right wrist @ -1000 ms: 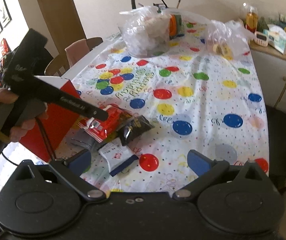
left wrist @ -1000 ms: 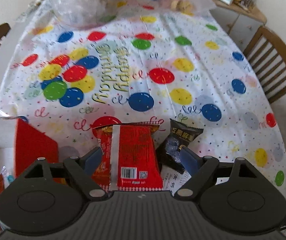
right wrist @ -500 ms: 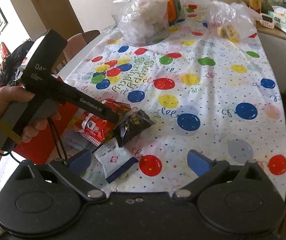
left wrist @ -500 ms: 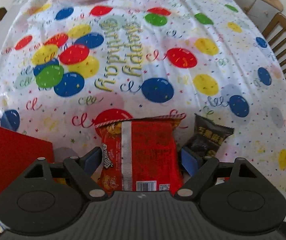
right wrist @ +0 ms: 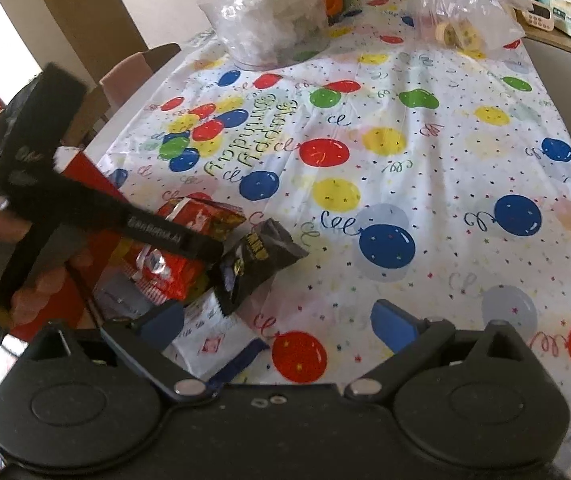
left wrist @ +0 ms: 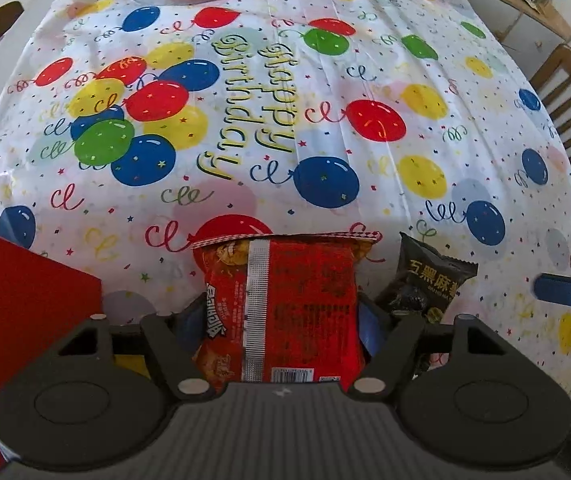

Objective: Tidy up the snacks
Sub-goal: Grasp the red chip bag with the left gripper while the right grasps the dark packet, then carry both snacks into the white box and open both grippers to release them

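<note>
1. Red pack [left wrist: 285, 312], left wrist view: flat on the balloon-print cloth [left wrist: 325, 120], lengthwise between the fingers of the left gripper [left wrist: 281, 318].
2. Jaws closing; blue pads [left wrist: 369, 328] tight against the pack's two long sides, so a grasp on the red pack.
3. Just right of the red pack: black pack [left wrist: 425, 284], tilted, its near end behind the right-hand finger.
4. Left of the red pack, close by: red box [left wrist: 25, 300].
5. Further right of the red pack, past the black one: a blue finger [left wrist: 565, 290] of the other gripper, at the frame edge.
6. Right wrist view: right gripper [right wrist: 277, 324] released, jaws wide, only cloth between them.
7. Near side of the red pack, partly under this gripper's left finger: white packet [right wrist: 213, 340].
8. Over the red pack: the left gripper's dark body, slanting down, held by a hand [right wrist: 25, 264] at the frame's left.
9. Well beyond the red pack, at the cloth's far end: two clear bags [right wrist: 269, 20].
</note>
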A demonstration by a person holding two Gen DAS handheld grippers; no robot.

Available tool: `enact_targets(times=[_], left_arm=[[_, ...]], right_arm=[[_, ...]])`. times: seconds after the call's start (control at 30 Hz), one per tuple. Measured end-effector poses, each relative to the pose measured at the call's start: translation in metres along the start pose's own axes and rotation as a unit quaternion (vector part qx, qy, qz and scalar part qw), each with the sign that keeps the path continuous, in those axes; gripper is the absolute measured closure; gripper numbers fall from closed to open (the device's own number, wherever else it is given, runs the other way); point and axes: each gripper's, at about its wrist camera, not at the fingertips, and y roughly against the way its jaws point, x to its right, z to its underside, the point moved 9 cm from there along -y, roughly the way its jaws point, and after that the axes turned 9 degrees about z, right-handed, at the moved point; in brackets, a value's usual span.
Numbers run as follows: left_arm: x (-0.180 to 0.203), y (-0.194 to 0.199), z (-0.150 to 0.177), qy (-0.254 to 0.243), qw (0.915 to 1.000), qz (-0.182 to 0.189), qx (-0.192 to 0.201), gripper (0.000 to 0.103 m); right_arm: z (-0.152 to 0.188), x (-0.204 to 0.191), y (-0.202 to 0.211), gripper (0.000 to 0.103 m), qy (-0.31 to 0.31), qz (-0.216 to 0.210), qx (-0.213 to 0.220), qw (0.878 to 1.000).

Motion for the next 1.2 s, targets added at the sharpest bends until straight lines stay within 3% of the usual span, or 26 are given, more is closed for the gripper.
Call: enact_targets(times=[0.3,0.6,0.7,0.87,1.2], left_arm=[[-0.016,0.018,-0.001,0.051,0.9979,0.018,0.034,0.03],[-0.015,0.037,-0.001,0.061,0.9961,0.028,0.057,0.03],[-0.015,0.042,0.002,0.061,0.9958,0.029,0.061,0.03],[-0.012,0.048,0.005,0.06,0.9956,0.03,0.065,0.03],[0.0,0.066,0.013,0.051,0.9949,0.034,0.081,0.03]], right_arm=[[-0.015,-0.015,-0.041,0.016,0.028,0.015,-0.021,0.999],[-0.021,-0.026,-0.067,0.026,0.057,0.022,-0.034,0.998],[-0.022,-0.03,-0.068,0.029,0.068,0.027,-0.03,0.997],[-0.021,-0.037,-0.067,0.044,0.094,0.033,-0.025,0.995],[-0.018,-0.035,-0.043,0.065,0.076,0.029,0.0,0.997]])
